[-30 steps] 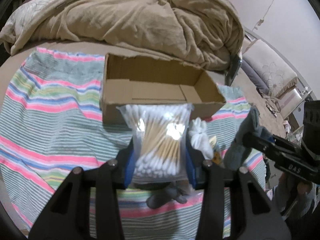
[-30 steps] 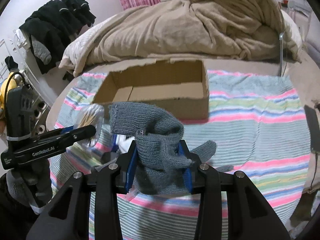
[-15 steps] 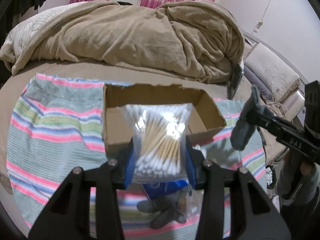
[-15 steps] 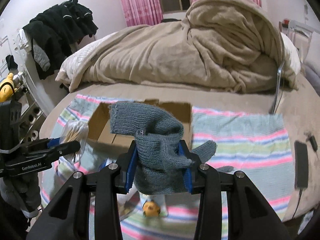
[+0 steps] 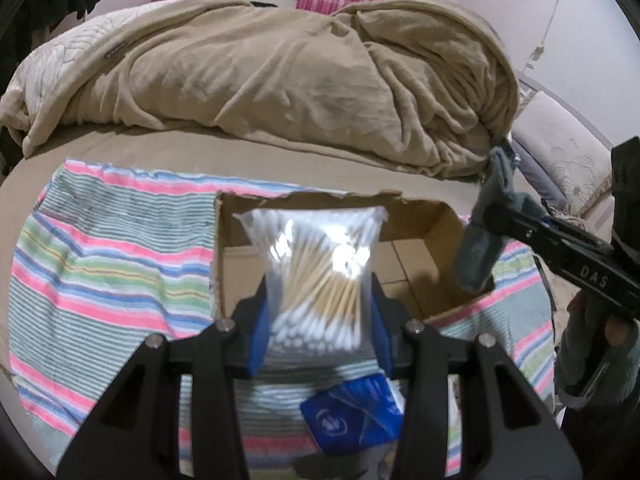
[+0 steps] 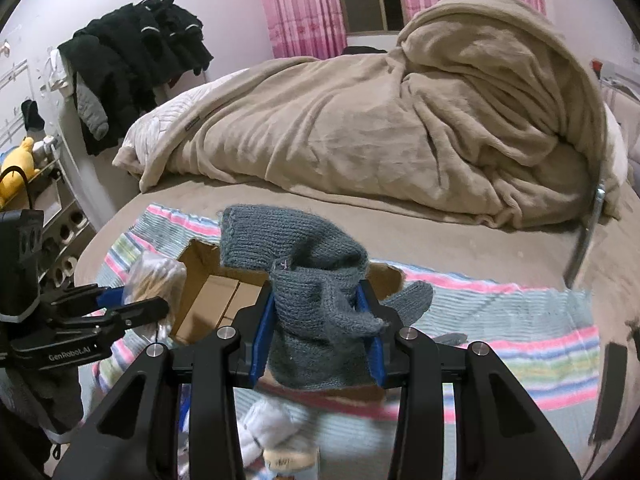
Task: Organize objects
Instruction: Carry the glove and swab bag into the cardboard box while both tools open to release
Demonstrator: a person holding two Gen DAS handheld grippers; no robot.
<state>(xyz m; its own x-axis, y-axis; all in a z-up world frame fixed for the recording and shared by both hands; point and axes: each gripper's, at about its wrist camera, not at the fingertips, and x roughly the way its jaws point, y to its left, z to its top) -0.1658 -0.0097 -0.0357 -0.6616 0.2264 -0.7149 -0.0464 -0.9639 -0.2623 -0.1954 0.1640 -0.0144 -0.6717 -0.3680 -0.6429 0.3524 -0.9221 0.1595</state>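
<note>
1. A bedroom: a tan blanket (image 5: 280,80) lies heaped on the bed, pink curtains (image 6: 296,4) hang behind it, and dark clothes (image 6: 136,56) hang by the wall.
2. A striped cloth (image 5: 112,264) is spread over the bed, and an open cardboard box (image 5: 436,240) sits on it.
3. The left gripper (image 5: 320,320) is clamped on a clear bag of cotton swabs (image 5: 316,268), held in the air in front of the box opening.
4. The right gripper (image 6: 320,336) is closed on a grey knitted glove (image 6: 304,276), held above the box's near right corner.
5. A blue packet (image 5: 356,416) lies on the cloth below the left gripper.
</note>
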